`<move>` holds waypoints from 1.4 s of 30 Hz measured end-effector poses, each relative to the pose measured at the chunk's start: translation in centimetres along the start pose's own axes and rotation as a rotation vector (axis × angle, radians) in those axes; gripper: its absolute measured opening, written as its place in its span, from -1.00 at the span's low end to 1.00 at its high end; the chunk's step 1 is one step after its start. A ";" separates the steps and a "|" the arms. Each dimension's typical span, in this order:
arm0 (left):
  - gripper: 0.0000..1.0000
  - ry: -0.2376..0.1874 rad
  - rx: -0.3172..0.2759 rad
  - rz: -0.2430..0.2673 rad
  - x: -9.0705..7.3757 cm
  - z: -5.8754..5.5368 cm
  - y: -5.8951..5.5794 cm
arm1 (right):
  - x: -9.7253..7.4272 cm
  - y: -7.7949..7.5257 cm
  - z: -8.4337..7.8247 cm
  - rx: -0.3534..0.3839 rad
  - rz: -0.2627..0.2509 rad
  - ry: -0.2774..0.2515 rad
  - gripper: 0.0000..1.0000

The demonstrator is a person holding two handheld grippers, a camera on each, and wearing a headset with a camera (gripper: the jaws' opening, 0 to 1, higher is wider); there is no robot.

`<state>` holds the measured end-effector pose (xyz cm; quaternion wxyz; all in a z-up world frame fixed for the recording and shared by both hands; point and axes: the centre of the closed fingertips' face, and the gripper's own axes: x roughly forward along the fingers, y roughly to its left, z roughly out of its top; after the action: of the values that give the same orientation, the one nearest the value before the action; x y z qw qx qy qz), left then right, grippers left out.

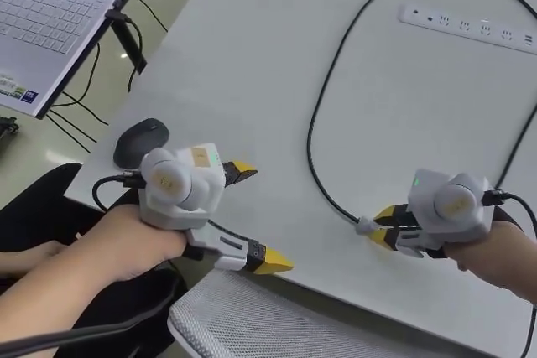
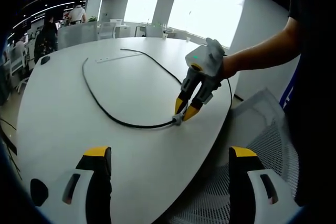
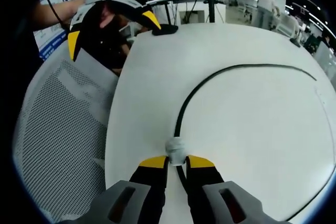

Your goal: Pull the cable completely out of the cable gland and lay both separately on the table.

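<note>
**Gland still on cable, right tongs on it**

Far left: laptop [image 1: 50,14] and mouse [image 1: 140,142] at the edge of the white tabletop [image 1: 243,64]. Left tongs [image 1: 264,217] are wide apart and hold nothing, at the near edge above a mesh chair [image 1: 252,324]. The black cable [image 1: 323,98] curves down the middle of the tabletop. The cable gland [image 3: 176,150] sits at its near end, lying flat near the front edge. Right tongs [image 3: 177,162] are narrow, pinching the cable just behind the gland, tips touching it. Power strip [image 1: 466,27] lies far right, well apart.
</note>
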<state>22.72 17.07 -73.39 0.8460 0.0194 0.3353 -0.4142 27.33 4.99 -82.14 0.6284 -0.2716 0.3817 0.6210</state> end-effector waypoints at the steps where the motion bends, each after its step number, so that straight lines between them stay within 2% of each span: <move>1: 0.86 -0.004 -0.002 -0.004 0.0 0.1 -0.1 | -0.1 0.0 0.1 -0.003 -0.008 -0.002 -0.83; 3: 0.89 -0.023 -0.010 -0.012 0.0 0.7 -0.3 | -0.2 0.0 0.1 0.010 -0.004 -0.002 -0.84; 7: 0.88 -0.033 -0.008 -0.014 0.1 1.4 -0.4 | -0.9 0.1 0.5 0.041 -0.004 -0.025 -0.84; 12: 0.88 -0.074 -0.016 -0.034 0.4 3.2 -0.8 | -2.1 0.9 0.8 0.082 0.010 -0.053 -0.85; 22: 0.86 -0.070 0.033 -0.074 1.5 5.0 -2.4 | -4.5 2.5 1.0 0.121 0.025 -0.091 -0.85; 26: 0.83 -0.062 0.071 -0.085 2.2 5.5 -3.0 | -5.4 3.4 0.9 0.098 0.025 -0.085 -0.86; 28: 0.83 -0.065 0.069 -0.099 2.6 5.8 -3.3 | -5.8 3.7 1.0 0.088 0.022 -0.082 -0.86; 35: 0.82 -0.054 0.109 -0.148 4.1 6.4 -5.1 | -8.0 4.2 2.7 0.073 0.008 -0.120 -0.86; 42: 0.71 -0.047 0.144 -0.196 5.2 6.7 -6.7 | -9.5 4.8 3.9 0.029 0.006 -0.121 -0.86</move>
<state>23.90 7.01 -69.61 0.8055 0.0377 0.2850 -0.5181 23.72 3.15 -71.55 0.6523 -0.2232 0.3527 0.6327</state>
